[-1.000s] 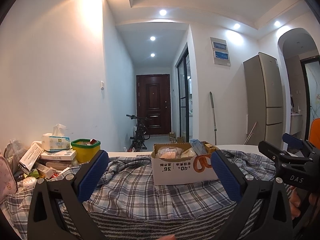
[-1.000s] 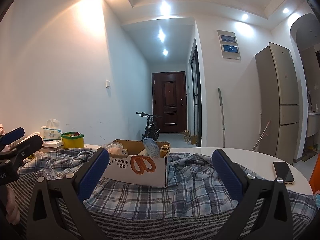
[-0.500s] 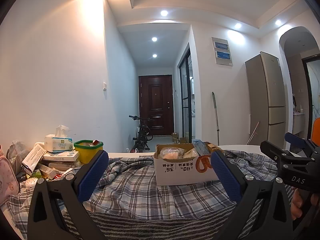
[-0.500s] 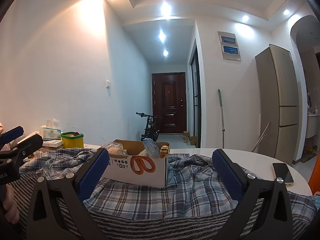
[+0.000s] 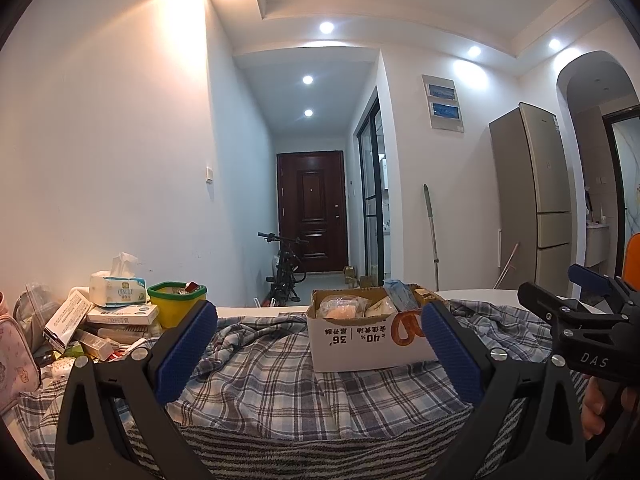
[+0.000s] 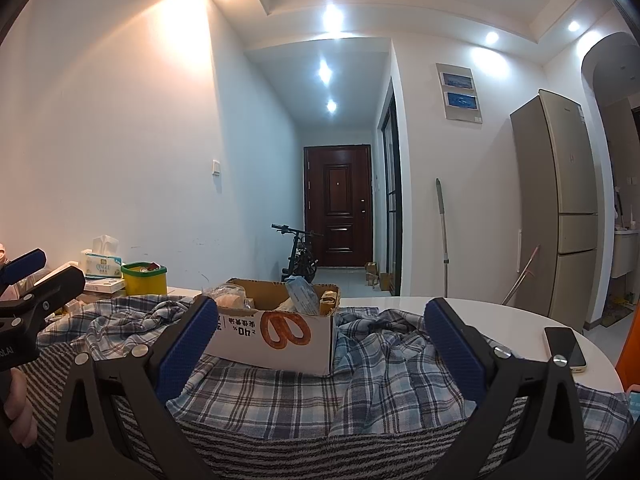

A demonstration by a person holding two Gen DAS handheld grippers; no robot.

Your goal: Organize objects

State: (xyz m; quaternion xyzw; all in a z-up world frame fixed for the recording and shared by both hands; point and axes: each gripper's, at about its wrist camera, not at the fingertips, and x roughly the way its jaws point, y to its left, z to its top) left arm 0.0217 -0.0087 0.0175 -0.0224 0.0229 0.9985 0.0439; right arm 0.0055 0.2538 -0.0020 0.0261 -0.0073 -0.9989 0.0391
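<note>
The box (image 5: 368, 336) sits on the plaid cloth (image 5: 272, 384) at twelve o'clock from both claws, its print upside down, wrapped packets poking out of the open top; what's inside them is hard to read. Left gripper (image 5: 320, 344) hangs released, blue pads spread wide, nothing between them; right gripper (image 6: 320, 344) the same, spread wide and holding nothing, box just beyond its left pad. Cloth lies rumpled over a striped layer on the white round table (image 6: 480, 312). At nine o'clock in the left view, a clutter pile: tissue pack (image 5: 116, 284), yellow tub (image 5: 176, 308), small cartons partly buried. A phone (image 6: 564, 346) lies at three o'clock in the right view. Beyond, a hallway, dark door (image 5: 312, 212), bicycle (image 5: 286, 272), fridge (image 5: 532, 196). An orange shape at the right edge is cut off.
</note>
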